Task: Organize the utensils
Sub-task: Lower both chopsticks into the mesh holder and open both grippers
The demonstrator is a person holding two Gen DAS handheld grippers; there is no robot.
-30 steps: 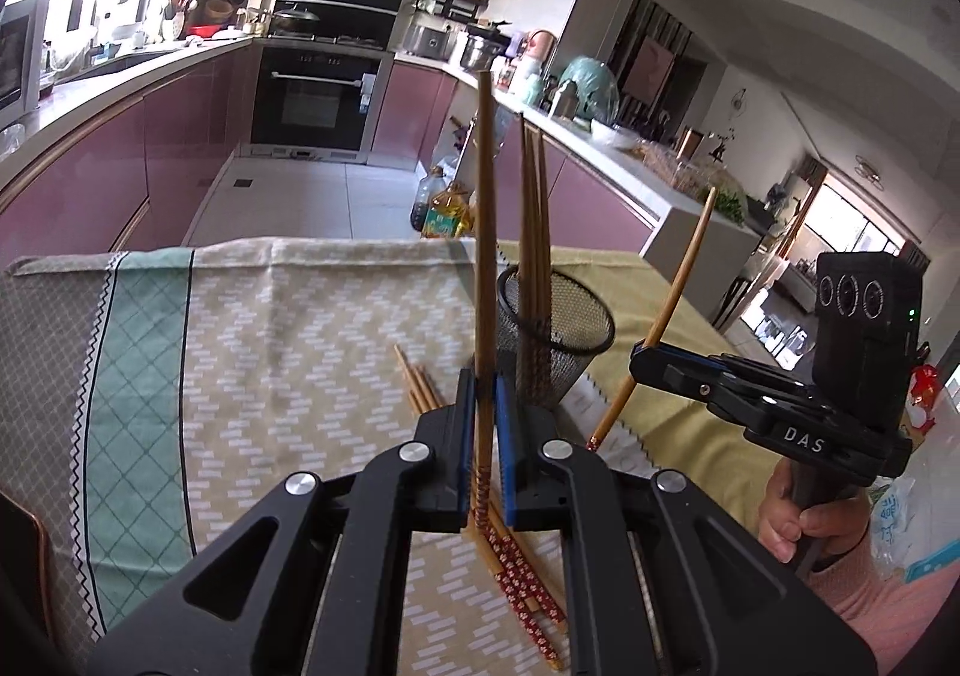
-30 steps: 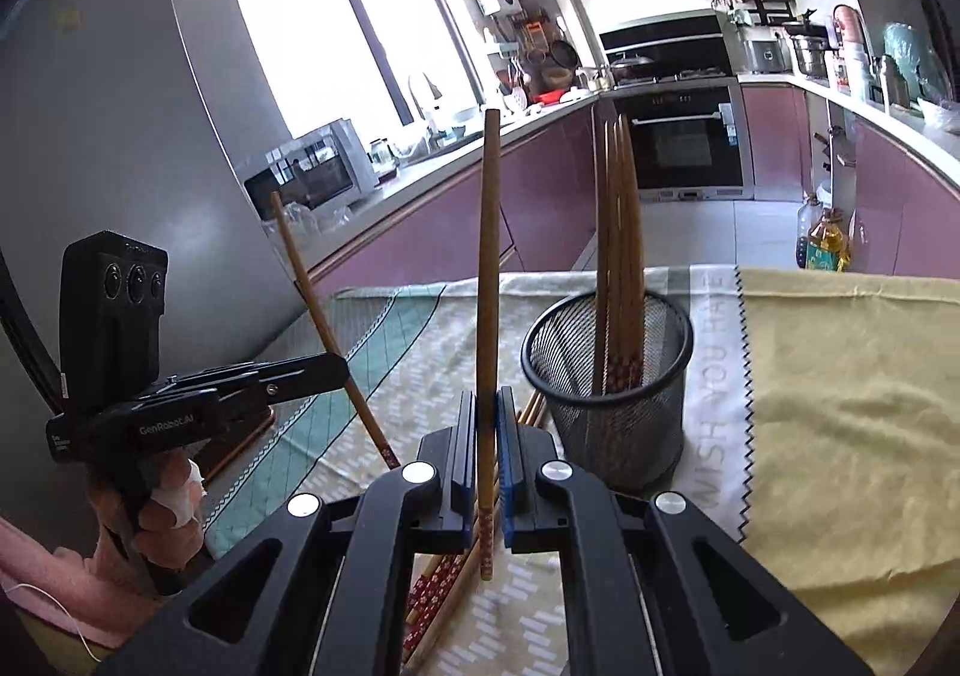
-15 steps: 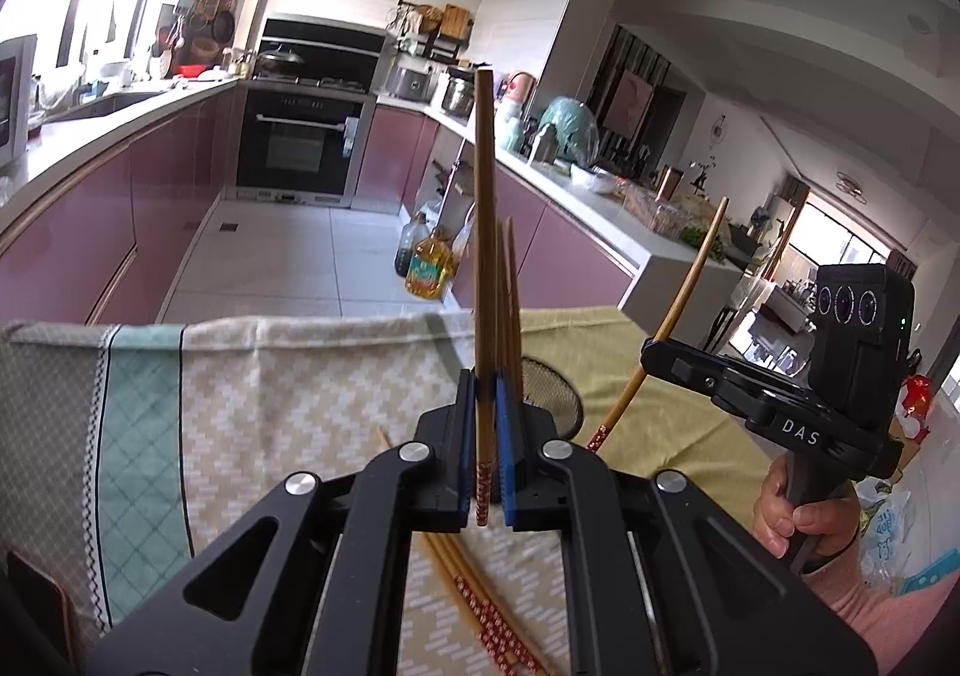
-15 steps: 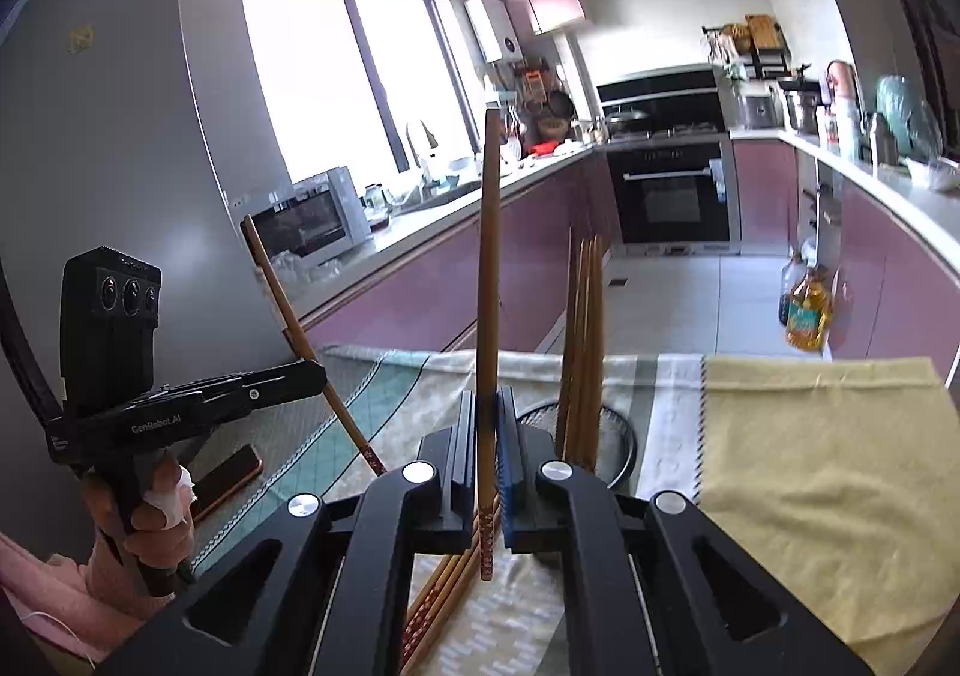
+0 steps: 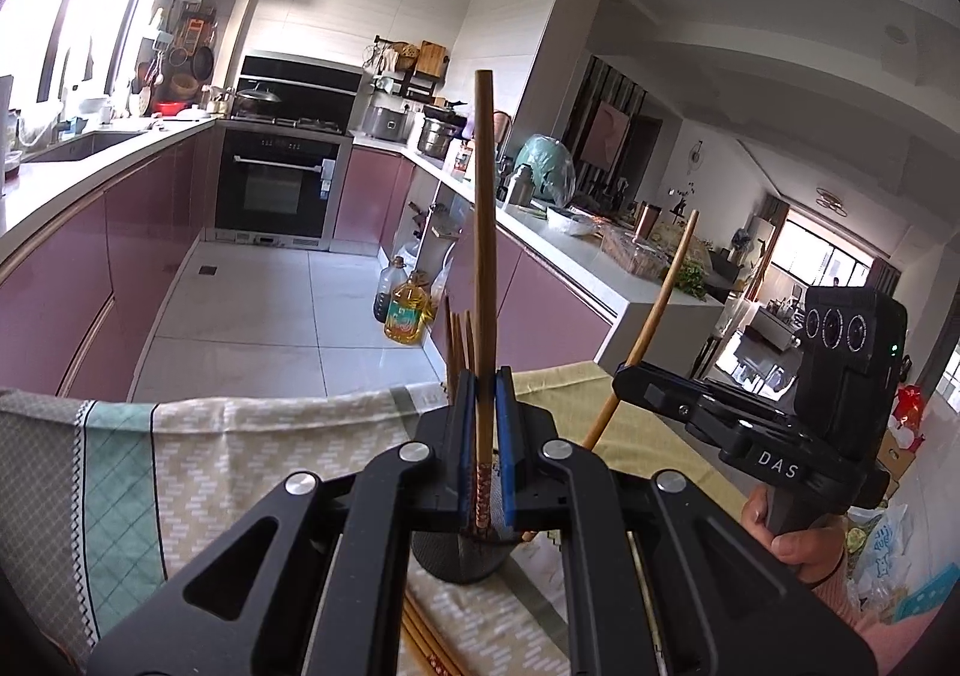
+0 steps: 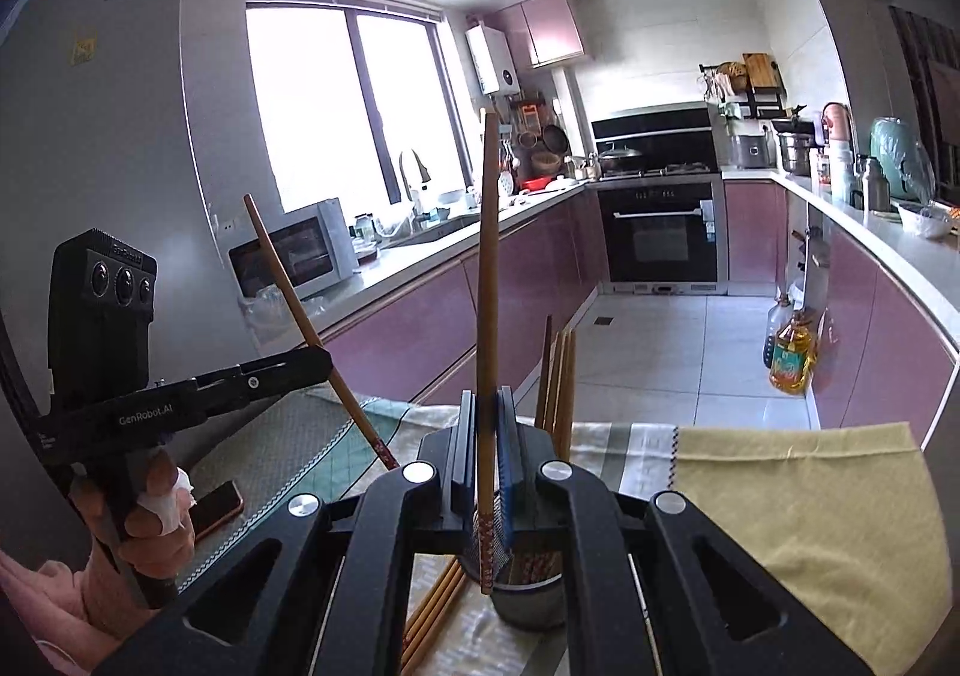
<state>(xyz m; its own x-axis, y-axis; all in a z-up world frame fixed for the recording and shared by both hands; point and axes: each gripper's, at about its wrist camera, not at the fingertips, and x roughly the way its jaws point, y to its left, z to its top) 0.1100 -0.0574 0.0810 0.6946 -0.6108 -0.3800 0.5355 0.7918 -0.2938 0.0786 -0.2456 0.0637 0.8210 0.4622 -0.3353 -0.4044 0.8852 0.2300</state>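
Note:
My left gripper (image 5: 483,394) is shut on one wooden chopstick (image 5: 483,232), which stands upright with its patterned end down. Below and behind the jaws stands the black mesh holder (image 5: 462,562), and the tips of several chopsticks (image 5: 459,340) rise from it. My right gripper (image 6: 487,406) is shut on another upright chopstick (image 6: 487,286) just above the holder (image 6: 528,598), which has several chopsticks (image 6: 558,376) in it. Each gripper shows in the other's view, the right gripper (image 5: 624,376) and the left gripper (image 6: 324,361), both gripping slanted chopsticks. Loose chopsticks (image 6: 432,610) lie on the tablecloth.
The table carries a patterned cloth (image 5: 252,448) with a yellow cloth (image 6: 810,496) on its right part. A phone (image 6: 216,508) lies near the left hand. Past the table's far edge is the kitchen floor, with oil bottles (image 5: 408,310) by the pink cabinets.
Both grippers have risen, each with its chopstick still clamped. The holder and the loose chopsticks have slid lower in both views, and the holder is now partly hidden behind the jaws.

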